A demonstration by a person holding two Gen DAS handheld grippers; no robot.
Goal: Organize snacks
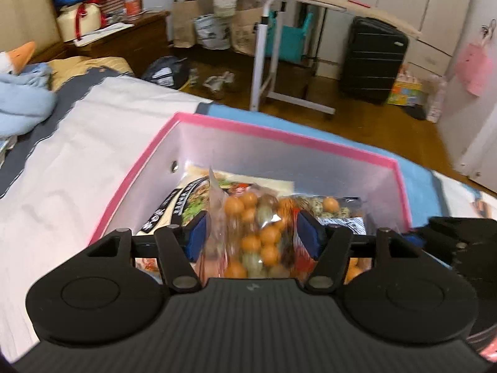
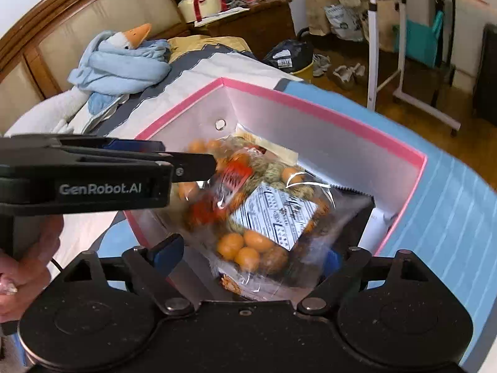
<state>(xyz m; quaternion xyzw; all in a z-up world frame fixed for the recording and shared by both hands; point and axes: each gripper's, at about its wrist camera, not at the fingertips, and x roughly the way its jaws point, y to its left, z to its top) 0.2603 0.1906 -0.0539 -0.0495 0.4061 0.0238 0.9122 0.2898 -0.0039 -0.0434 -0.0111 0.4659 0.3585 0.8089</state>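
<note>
Your left gripper (image 1: 251, 236) has its blue pads (image 1: 198, 233) pressed against both sides of a clear plastic bag of orange and greenish round snacks (image 1: 257, 233), so it is clamped on that bag. The bag sits upright over the near edge of the pink-rimmed white cardboard box (image 1: 279, 136), partly inside it.

In the right wrist view your right gripper (image 2: 254, 255) has the same clear bag (image 2: 257, 214) between its blue fingers (image 2: 167, 250); the right finger is mostly hidden behind the plastic, so you can't tell if it is really gripping or just around the bag. The left gripper's body (image 2: 84, 174), marked GenRobot.AI, reaches in from the left edge, its tip at the bag's upper part.

Flat printed snack packets (image 1: 192, 195) lie on the box floor under the bag. The box rests on a light blue cloth (image 2: 450, 205) on the white-sheeted bed (image 1: 77, 161), near the bed's floor-side edge.
</note>
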